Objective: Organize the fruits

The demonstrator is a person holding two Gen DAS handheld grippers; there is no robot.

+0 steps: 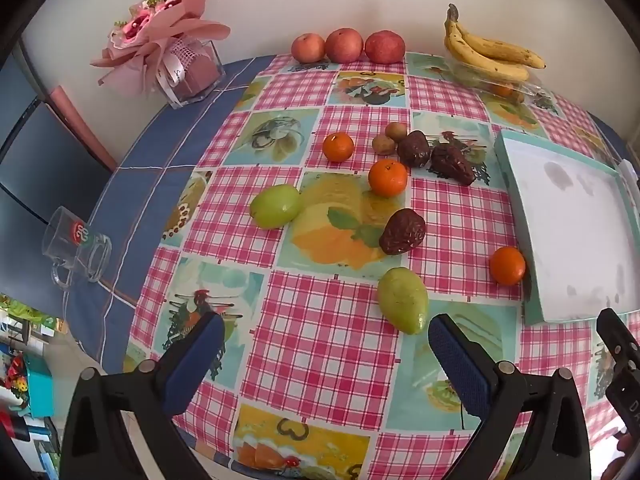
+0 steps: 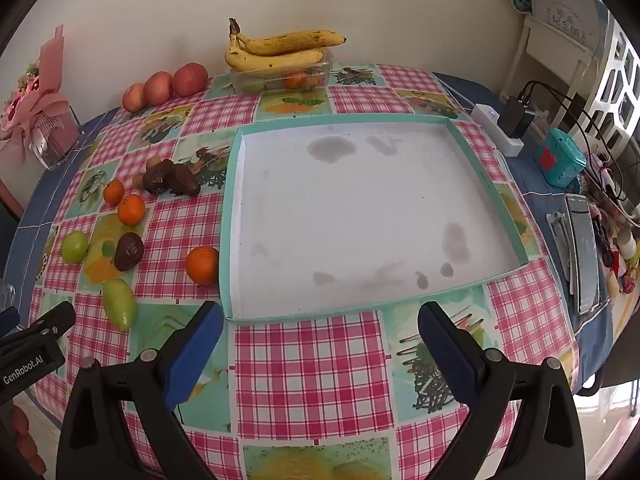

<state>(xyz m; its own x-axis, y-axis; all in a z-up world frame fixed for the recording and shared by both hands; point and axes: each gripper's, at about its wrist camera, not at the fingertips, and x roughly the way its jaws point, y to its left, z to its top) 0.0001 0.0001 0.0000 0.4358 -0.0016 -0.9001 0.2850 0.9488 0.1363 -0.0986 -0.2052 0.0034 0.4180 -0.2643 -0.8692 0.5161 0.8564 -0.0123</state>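
Loose fruit lies on the checked tablecloth: a green fruit (image 1: 403, 300) just ahead of my open left gripper (image 1: 326, 330), another green one (image 1: 275, 205), three small oranges, one (image 1: 507, 265) against the tray, dark wrinkled fruits (image 1: 402, 231) and two small brown ones (image 1: 384, 145). A shallow teal-rimmed white tray (image 2: 230, 216) lies empty, straight ahead of my open right gripper (image 2: 320, 320). The near green fruit (image 2: 119, 304) and the orange by the tray (image 2: 202, 265) show at left in the right wrist view. Nothing is between either gripper's fingers.
Three red apples (image 1: 344, 45) and bananas on a clear box (image 2: 280, 50) sit by the back wall. A pink bouquet (image 1: 160, 40) and a tipped glass mug (image 1: 78, 246) are at left. A power strip (image 2: 498, 128), teal tin and phone (image 2: 584, 252) crowd the right edge.
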